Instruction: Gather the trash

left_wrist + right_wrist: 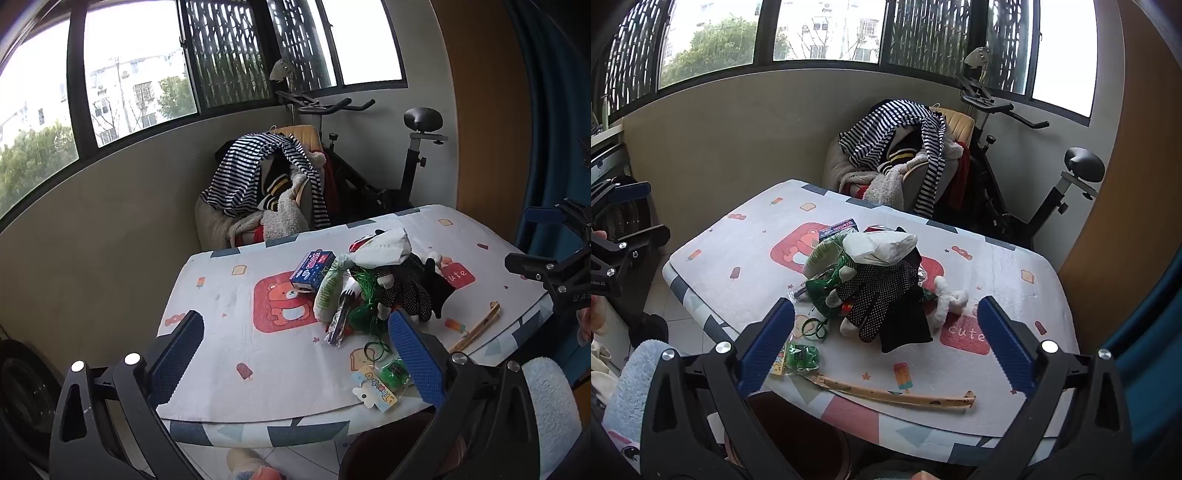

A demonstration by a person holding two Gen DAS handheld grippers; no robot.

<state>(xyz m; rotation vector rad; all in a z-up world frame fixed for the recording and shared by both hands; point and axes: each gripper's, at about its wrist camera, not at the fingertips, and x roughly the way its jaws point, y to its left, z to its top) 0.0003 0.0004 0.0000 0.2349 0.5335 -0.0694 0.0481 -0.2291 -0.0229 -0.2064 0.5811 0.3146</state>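
Both spread wide and empty above the near edge of the table (746, 229): left gripper (295, 354), right gripper (886, 343). Heaped at the table's centre: trash pile (871, 280), black dotted glove (886, 295) uppermost. Nearer the edge: a long tan wrapper (897, 395) and a green packet (801, 356).

blue box (837, 226) mostly hidden behind trash pile (871, 280); box print unreadable.

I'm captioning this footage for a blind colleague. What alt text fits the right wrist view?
A heap of trash sits mid-table on a cartoon-print tablecloth, topped by a black dotted glove and a white plastic bag. The open right gripper frames it, holding nothing. A wrapped chopstick packet lies near the front edge.
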